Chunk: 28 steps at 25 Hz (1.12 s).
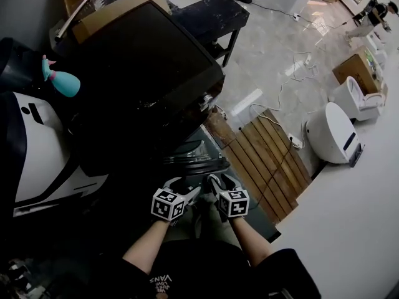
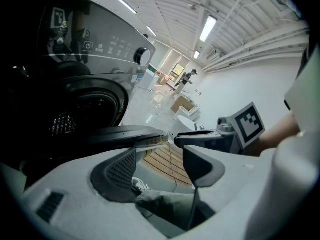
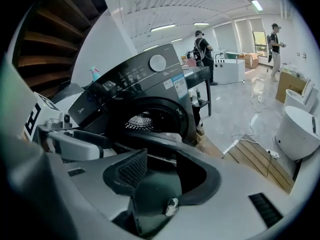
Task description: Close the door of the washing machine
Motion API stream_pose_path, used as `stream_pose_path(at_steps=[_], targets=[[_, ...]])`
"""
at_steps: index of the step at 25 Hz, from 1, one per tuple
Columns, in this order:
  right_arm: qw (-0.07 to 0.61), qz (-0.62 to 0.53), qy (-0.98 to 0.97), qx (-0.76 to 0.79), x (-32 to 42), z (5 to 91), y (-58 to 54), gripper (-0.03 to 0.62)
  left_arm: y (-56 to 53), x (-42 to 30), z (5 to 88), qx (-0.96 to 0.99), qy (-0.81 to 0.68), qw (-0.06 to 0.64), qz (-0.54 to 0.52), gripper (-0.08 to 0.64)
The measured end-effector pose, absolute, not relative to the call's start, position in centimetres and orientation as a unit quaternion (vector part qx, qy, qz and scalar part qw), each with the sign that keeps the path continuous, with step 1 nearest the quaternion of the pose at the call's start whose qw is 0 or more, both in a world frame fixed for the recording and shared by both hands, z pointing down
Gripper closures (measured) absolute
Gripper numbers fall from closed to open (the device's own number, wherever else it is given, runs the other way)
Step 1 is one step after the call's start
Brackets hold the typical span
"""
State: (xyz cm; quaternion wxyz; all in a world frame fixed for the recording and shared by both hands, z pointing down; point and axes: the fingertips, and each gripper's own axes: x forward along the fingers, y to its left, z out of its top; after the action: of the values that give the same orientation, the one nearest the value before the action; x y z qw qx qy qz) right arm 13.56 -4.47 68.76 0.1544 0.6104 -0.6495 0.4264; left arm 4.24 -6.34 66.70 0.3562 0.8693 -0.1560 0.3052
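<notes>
The dark washing machine stands in front of me. Its round door hangs open toward me, leaving the drum opening uncovered. In the head view my left gripper and right gripper are side by side just below the door's edge. The left gripper view shows the door edge-on just past my left gripper, which is open with nothing between its pads. My right gripper is open too and points at the door; nothing lies between its jaws. I cannot tell whether either gripper touches the door.
A wooden pallet lies on the floor right of the door. White ceramic fixtures, a cardboard box and loose cables lie beyond it. A teal spray bottle and a white appliance are at the left.
</notes>
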Motion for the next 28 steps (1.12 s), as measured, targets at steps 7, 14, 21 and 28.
stream_pose_path(at_steps=[7, 14, 21, 28], targets=[[0.165, 0.445, -0.670, 0.571, 14.1, 69.9, -7.6, 0.410, -8.2, 5.0, 66.7, 0.855, -0.204, 0.378, 0.291, 0.259], [0.183, 0.436, -0.704, 0.531, 14.5, 70.1, -11.0, 0.410, -9.9, 5.6, 67.0, 0.848, -0.243, 0.378, 0.281, 0.258], [0.187, 0.420, -0.722, 0.517, 14.7, 69.8, -14.3, 0.407, -11.9, 2.6, 68.8, 0.823, -0.303, 0.388, 0.284, 0.283], [0.185, 0.412, -0.727, 0.517, 14.7, 69.8, -17.0, 0.419, -13.8, -1.1, 69.4, 0.791, -0.388, 0.396, 0.259, 0.343]])
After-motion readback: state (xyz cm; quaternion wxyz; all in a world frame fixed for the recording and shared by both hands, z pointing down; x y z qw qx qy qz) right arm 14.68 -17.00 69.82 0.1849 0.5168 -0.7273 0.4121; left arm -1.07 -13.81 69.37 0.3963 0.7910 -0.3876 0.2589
